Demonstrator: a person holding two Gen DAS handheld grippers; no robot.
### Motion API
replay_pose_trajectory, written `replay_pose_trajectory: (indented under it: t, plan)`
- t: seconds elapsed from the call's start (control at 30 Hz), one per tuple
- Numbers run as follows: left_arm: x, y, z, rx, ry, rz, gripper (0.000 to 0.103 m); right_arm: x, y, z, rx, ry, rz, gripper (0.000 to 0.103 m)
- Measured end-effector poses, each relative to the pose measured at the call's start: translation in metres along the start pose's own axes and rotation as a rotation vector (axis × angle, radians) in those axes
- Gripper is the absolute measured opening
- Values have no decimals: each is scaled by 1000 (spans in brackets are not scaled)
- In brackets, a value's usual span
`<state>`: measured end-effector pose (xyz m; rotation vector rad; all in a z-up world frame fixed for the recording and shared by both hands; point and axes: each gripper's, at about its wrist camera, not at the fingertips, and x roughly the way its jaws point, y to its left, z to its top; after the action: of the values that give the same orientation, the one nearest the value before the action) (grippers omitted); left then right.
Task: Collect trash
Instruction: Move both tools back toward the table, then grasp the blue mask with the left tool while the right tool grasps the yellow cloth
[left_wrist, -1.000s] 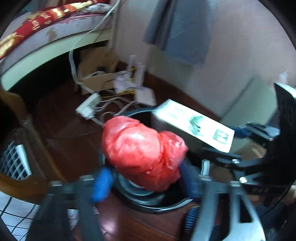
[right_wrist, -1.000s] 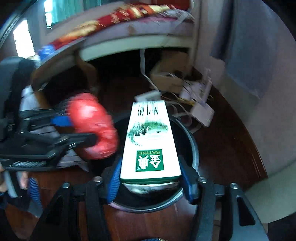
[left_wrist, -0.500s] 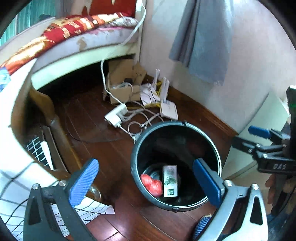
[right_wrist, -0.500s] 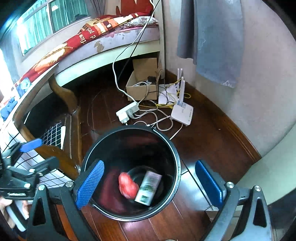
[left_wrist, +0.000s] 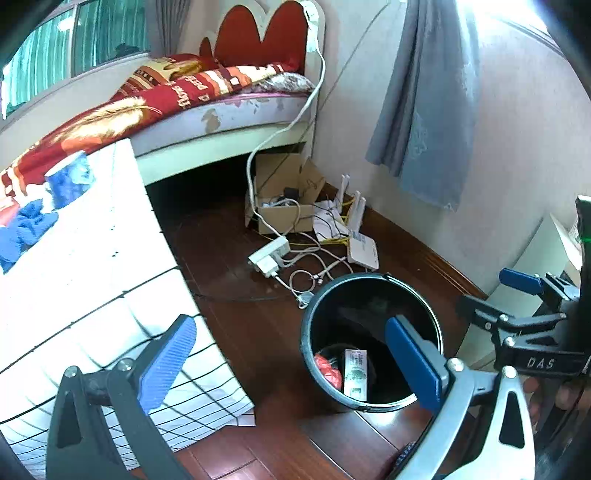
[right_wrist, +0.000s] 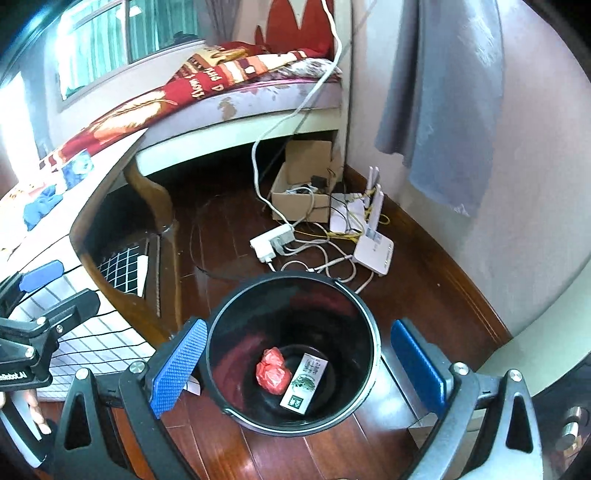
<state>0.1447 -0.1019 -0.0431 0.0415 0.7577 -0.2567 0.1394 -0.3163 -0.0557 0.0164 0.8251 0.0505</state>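
**Trash at the bottom of the black bin, both grippers empty**

The crumpled red plastic bag (right_wrist: 272, 372) and the white-and-green carton (right_wrist: 303, 382) lie side by side, touching, on the floor of the black bin (right_wrist: 236, 317), the bag at the carton's 9 o'clock. The carton's green label carries characters too small to read. In the left wrist view the bin's near wall cuts off part of the bag (left_wrist: 328, 369) and the carton (left_wrist: 355, 374).

The right gripper (right_wrist: 295, 365) hangs over the bin with its blue pads (right_wrist: 177, 365) spread wide, holding nothing. The left gripper (left_wrist: 291, 362) is likewise spread wide and empty, with the bin (left_wrist: 306, 332) toward its 3 o'clock; "DAS" reads on the right gripper's body there.

Beyond the bin at 12 o'clock, on the wood floor (right_wrist: 436, 280), lie a white power strip (right_wrist: 272, 240), tangled cables, a white router (right_wrist: 373, 253) and an open cardboard box (right_wrist: 306, 177). The bed's red blanket (right_wrist: 207, 79) bears lettering cut off by folds. The white gridded table (left_wrist: 88, 280) sits at 9 o'clock.
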Motion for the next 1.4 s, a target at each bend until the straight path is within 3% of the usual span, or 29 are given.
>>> replay_pose_trajectory:
  t: [0.37, 0.6, 0.83, 1.17, 1.4]
  plan:
    - [-37, 40, -1, -68, -57, 82, 103, -13, 49, 22, -69, -58, 71, 101]
    - [-71, 80, -8, -96, -107, 193, 103, -23, 100, 47, -127, -120, 153, 101]
    - [-105, 149, -24, -226, -143, 292, 103, -29, 167, 66, -192, -173, 250, 101]
    - [-152, 254, -65, -398, -173, 487, 103, -36, 276, 64, -319, -248, 409, 103]
    - [-163, 315, -90, -503, -158, 554, 97, -34, 349, 61, -422, -201, 488, 103]
